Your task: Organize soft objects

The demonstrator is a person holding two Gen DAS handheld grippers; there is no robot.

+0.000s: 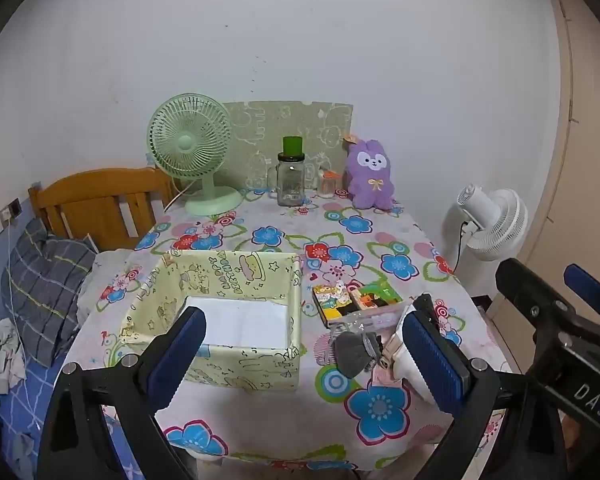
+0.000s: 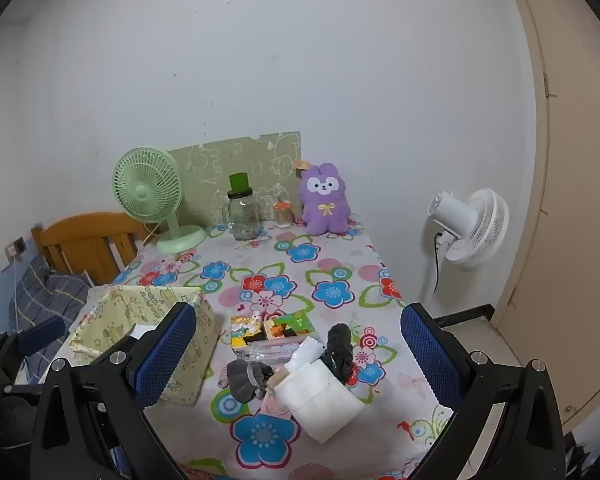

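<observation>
Right-wrist view: a small heap of soft things lies on the flowered tablecloth [image 2: 332, 264], none of it sorted yet. A grey sock [image 2: 246, 378], a white pad [image 2: 320, 398] and a dark bundle [image 2: 340, 350] sit touching one another, just in front of two small cartons [image 2: 268, 330]. The right gripper [image 2: 300, 354] hangs above them, jaws spread wide, holding nothing. Left-wrist view: the left gripper [image 1: 304, 354] is likewise wide open and empty, poised over the near edge of the yellow fabric box [image 1: 256, 364], which stands just left of the heap and shows only its white floor. A purple plush [image 1: 370, 176] sits well apart at the table's far end. By the look of it, the work has barely begun; everything soft is still to go in.
</observation>
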